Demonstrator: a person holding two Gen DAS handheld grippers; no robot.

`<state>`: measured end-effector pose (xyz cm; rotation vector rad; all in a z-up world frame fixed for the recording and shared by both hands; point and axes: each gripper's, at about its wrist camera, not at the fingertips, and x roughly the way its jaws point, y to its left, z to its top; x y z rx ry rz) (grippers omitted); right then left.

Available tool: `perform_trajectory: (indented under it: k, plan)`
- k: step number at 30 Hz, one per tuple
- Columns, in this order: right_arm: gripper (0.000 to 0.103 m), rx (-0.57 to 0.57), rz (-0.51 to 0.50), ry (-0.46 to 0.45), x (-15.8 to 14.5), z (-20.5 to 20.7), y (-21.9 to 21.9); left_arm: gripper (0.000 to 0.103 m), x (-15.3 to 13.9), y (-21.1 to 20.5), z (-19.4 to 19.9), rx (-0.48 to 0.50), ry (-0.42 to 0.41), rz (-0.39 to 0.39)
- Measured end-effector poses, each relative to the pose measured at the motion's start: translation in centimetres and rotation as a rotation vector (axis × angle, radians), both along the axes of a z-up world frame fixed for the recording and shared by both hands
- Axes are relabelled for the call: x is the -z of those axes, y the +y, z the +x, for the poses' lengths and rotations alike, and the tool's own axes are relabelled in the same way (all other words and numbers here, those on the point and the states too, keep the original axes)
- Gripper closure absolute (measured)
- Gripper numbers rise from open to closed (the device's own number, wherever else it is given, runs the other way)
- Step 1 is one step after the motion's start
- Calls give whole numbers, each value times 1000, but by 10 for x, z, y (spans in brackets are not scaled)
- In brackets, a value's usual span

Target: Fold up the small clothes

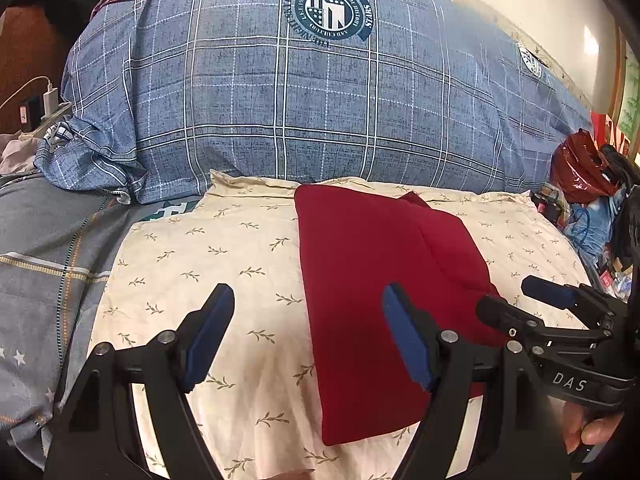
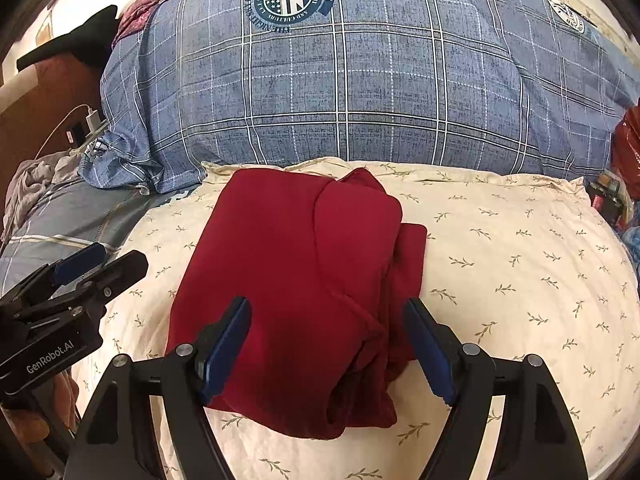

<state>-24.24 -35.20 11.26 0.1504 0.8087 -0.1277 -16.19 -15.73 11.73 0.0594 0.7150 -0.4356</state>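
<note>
A dark red garment (image 1: 376, 288) lies folded into a thick rectangle on a cream leaf-print pillow (image 1: 224, 264). It also shows in the right wrist view (image 2: 296, 280) with layered edges on its right side. My left gripper (image 1: 308, 332) is open and empty, hovering over the garment's left edge. My right gripper (image 2: 326, 348) is open and empty, hovering over the garment's near end. Each gripper shows in the other's view: the right one (image 1: 532, 300) at the right, the left one (image 2: 100, 260) at the left.
A big blue plaid duvet (image 1: 312, 100) is piled behind the pillow (image 2: 500, 264). A grey checked sheet (image 1: 44, 264) lies to the left. A red plastic bag (image 1: 580, 168) and clutter sit at the right. A charger and cable (image 1: 48, 98) are at the far left.
</note>
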Motion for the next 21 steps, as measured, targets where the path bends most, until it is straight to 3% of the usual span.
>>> perform_trajectory:
  k: [21]
  plan:
    - [23,-5,19,29,10,7,0,27,8,-2,5,-1,14,17]
